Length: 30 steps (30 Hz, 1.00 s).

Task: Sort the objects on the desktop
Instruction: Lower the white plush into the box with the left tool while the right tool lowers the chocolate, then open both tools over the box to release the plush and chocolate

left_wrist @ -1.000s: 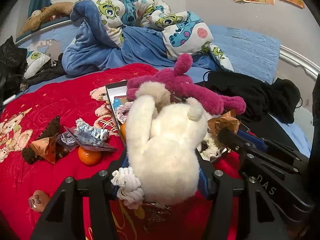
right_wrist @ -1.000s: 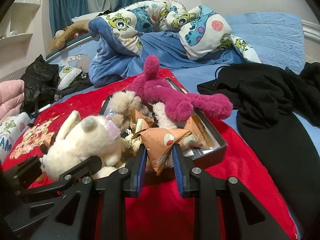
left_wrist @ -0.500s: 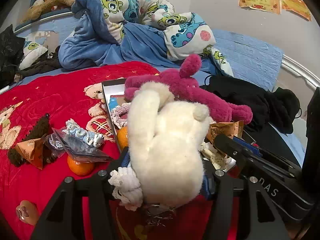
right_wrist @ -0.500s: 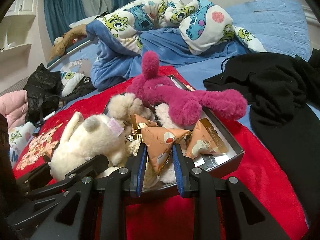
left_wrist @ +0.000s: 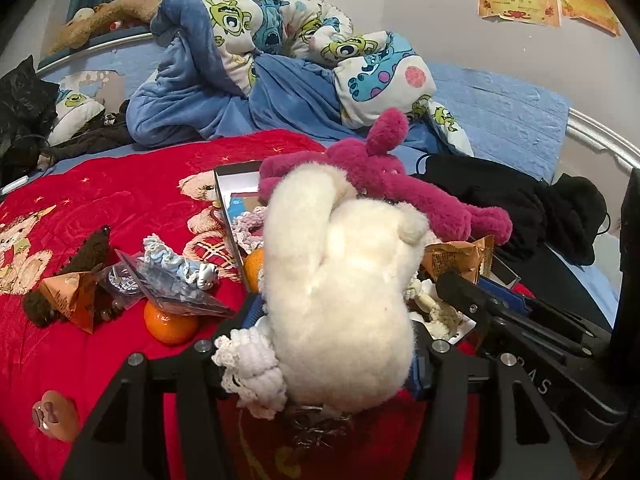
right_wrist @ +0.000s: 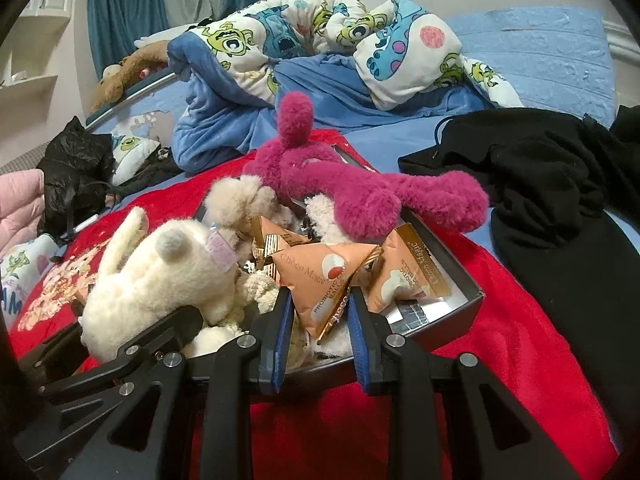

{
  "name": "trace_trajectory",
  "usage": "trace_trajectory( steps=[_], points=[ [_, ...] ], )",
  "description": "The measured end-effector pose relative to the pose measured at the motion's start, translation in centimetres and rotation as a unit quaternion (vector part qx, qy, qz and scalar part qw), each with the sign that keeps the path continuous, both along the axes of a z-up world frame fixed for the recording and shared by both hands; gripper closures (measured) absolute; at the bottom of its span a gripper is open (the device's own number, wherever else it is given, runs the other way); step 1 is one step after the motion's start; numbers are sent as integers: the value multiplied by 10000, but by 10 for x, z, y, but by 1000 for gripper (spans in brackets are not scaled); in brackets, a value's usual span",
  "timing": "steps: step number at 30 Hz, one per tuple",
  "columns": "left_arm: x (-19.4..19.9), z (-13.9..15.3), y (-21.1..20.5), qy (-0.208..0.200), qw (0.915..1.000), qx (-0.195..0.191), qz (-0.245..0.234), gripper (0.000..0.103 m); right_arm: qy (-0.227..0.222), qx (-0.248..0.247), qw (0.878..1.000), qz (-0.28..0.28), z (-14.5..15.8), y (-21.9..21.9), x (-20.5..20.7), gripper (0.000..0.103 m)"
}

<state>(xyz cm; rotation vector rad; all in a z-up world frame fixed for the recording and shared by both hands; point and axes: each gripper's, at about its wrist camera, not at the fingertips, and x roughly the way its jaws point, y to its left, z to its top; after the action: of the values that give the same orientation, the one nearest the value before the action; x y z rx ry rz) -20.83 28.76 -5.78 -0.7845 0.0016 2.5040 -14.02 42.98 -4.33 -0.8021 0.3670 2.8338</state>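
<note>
The red blanket (left_wrist: 120, 200) covered the bed, and the dark box (right_wrist: 460, 280) sat on it, crowded with toys and packets. A magenta plush (right_wrist: 360, 196) sprawled across the box's far half, one limb hanging past the box's right rim.

You held the white plush (left_wrist: 340, 300) in your left gripper (left_wrist: 336, 356), which reached level and forward at the box's near-left corner. Its fingers pressed into the toy's flanks, with a crocheted white bit (left_wrist: 252, 368) bunched against the left finger. The plush rose above the box's near edge; whether its underside touched the box I could not tell, since the toy hid that spot.

Your right gripper (right_wrist: 318, 320) pointed forward over the box's near rim, its blue pads narrowed onto the lower corner of an orange triangular snack packet (right_wrist: 320, 280), which stood tip-down among the box's contents. A second orange packet (right_wrist: 408, 276) lay just right of it inside the box.

Left of the box, on the blanket, lay a loose pile: a clear bag (left_wrist: 172, 288) on top of an orange (left_wrist: 170, 324), another orange packet (left_wrist: 72, 296), and a brown furry piece (left_wrist: 88, 256). A further orange (left_wrist: 254, 268) sat against the box's left wall.
</note>
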Motion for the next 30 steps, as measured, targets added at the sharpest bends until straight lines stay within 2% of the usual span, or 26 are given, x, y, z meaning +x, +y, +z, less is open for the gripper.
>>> trace_trajectory(
  steps=[9, 12, 17, 20, 29, 30],
  points=[
    [4, 2, -1, 94, 9999, -40, 67, 40, 92, 62, 9999, -20, 0, -1, 4, 76],
    [2, 0, -6, 8, 9998, 7, 201, 32, 120, 40, 9999, -20, 0, -1, 5, 74],
    [-7, -5, -18, -283, 9985, 218, 420, 9, 237, -51, 9997, -26, 2, 2, 10, 61],
    [-11, -7, -23, -436, 9972, 235, 556, 0, 305, -110, 9994, -73, 2, 4, 14, 56],
    [-5, -6, -30, -280, 9970, 357, 623, 0, 498, -135, 9981, -337, 6, 9, 25, 26],
    [-4, -6, -31, -267, 9971, 373, 615, 0, 395, -128, 9976, -554, 5, 12, 25, 10]
  ],
)
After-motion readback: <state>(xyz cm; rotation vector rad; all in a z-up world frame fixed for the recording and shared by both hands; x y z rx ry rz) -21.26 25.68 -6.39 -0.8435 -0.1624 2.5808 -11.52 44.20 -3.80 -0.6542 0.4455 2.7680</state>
